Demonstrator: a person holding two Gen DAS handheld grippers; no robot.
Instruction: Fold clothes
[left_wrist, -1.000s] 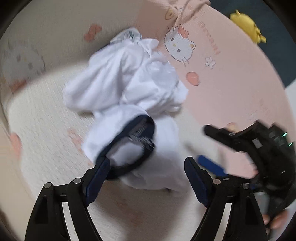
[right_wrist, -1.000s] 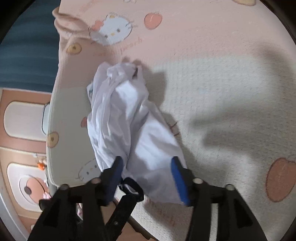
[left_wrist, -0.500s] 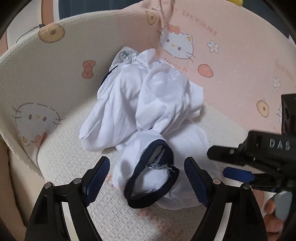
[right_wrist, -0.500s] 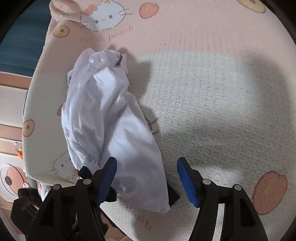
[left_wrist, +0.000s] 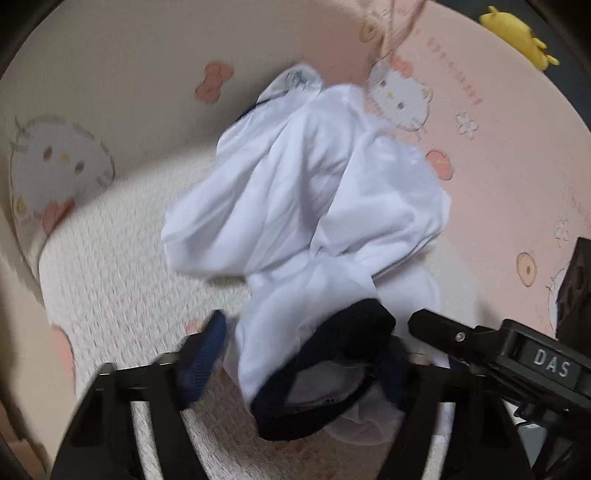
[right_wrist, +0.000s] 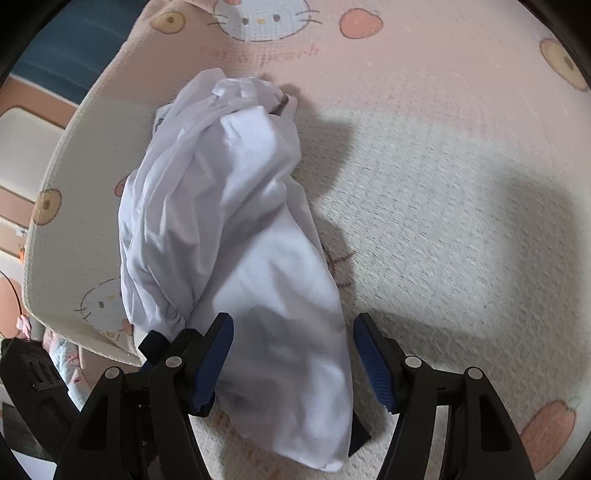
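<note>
Left wrist view, crumpled white garment (left_wrist: 303, 206), both grippers spread

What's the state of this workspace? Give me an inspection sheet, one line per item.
Surface: cream and pink cartoon-print blanket, textured weave.
Job's things: one white garment with dark navy trim, crumpled, unfolded, lying on the blanket.
Clutter: yellow plush toy beyond the blanket's far edge.
Grippers: left tool open, jaws either side of the navy-trimmed opening; right tool open, straddling the garment's near end.
Cables: nothing seen.
Surroundings: dark blue floor or rug past the blanket.
</note>
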